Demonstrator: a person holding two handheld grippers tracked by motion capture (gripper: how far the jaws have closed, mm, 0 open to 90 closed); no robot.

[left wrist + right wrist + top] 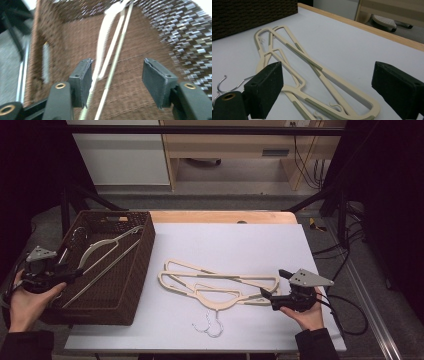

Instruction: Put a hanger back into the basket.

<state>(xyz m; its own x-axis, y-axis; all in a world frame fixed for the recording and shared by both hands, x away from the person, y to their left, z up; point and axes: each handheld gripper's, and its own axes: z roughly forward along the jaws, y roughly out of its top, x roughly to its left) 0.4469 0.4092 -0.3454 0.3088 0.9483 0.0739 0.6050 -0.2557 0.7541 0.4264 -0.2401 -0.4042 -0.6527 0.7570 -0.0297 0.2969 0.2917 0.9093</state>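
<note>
Currently:
left gripper (75, 274): jaws apart over dark woven wicker basket (141, 270)
right gripper (266, 295): jaws apart beside cream plastic hangers (220, 282)

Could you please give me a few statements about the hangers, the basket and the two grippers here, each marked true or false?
1. One hanger already lies inside the woven basket. True.
2. The right gripper is shut on a hanger. False: its jaws stand wide apart over the cream hangers, gripping nothing.
3. The hangers outside the basket lie overlapping on the white table top. True.
4. The left gripper is clamped on the basket's rim. False: its jaws are open above the basket's inside, with the hanger's thin bars running between them.
5. The cream hangers' wire hooks point toward the far edge of the table. False: they point toward the person's side.
</note>
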